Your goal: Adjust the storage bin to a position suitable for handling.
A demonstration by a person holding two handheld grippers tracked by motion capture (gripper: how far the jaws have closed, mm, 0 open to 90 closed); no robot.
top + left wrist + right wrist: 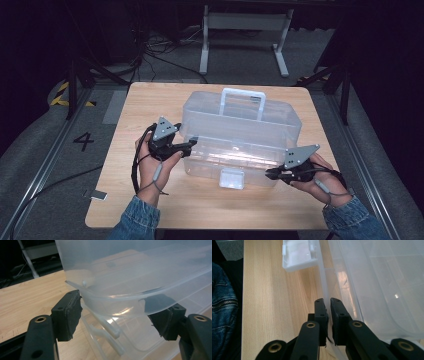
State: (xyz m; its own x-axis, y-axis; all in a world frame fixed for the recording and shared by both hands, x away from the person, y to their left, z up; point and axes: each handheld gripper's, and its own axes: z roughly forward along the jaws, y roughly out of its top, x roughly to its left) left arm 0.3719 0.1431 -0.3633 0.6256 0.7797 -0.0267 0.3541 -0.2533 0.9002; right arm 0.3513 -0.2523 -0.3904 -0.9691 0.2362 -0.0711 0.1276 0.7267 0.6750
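A clear plastic box (240, 135) with a white handle (243, 100) stands in the middle of the wooden table (150, 105). Its white latch (231, 178) juts out at the front. My left gripper (192, 145) is at the box's front left corner. In the left gripper view its jaws (117, 307) stand wide with that corner (112, 297) between them; the left pad (68, 315) meets the lid's rim, but whether the pads press is unclear. My right gripper (270, 173) is at the front right, and its jaws (327, 302) are shut on the thin clear rim (323, 285) of the box (374, 290).
A white metal table frame (245, 30) and loose cables lie on the floor beyond the table. A denim sleeve (223, 307) is beside the table's near edge. The latch (298, 255) lies ahead of the right jaws. Bare wood surrounds the box.
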